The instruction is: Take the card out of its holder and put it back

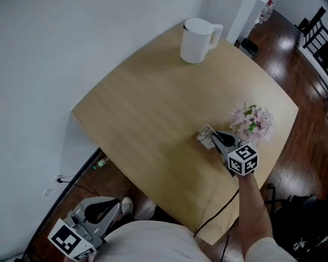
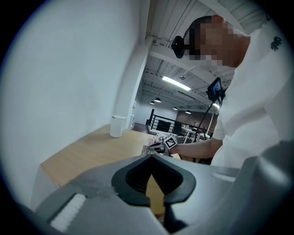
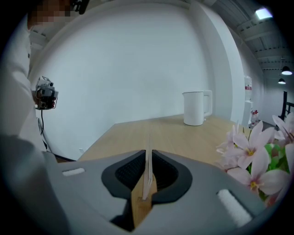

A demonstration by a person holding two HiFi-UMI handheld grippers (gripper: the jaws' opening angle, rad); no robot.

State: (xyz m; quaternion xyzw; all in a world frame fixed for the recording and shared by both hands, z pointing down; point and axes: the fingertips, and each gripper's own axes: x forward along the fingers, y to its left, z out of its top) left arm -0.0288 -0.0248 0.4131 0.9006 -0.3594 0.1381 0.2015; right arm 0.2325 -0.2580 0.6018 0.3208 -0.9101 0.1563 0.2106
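Observation:
A thin pale card (image 1: 205, 132) stands upright in a small wooden holder (image 1: 202, 140) on the table (image 1: 146, 117), beside the pink flowers. In the right gripper view the card (image 3: 147, 167) shows edge-on, its foot in the holder's slot (image 3: 140, 206). My right gripper (image 1: 212, 137) reaches over it; its jaws (image 3: 147, 153) stand a sliver apart, one on each side of the card, with no pad pressing on it. My left gripper (image 1: 114, 205) hangs off the table's near-left edge, close to my body, with its tips (image 2: 150, 156) met and nothing between them.
A white kettle (image 1: 197, 39) stands at the table's far corner. A bunch of pink flowers (image 1: 252, 122) sits just right of the holder, close to my right gripper. A black cable (image 1: 216, 214) trails off the near edge. Dark chairs (image 1: 319, 36) stand on the wooden floor at the right.

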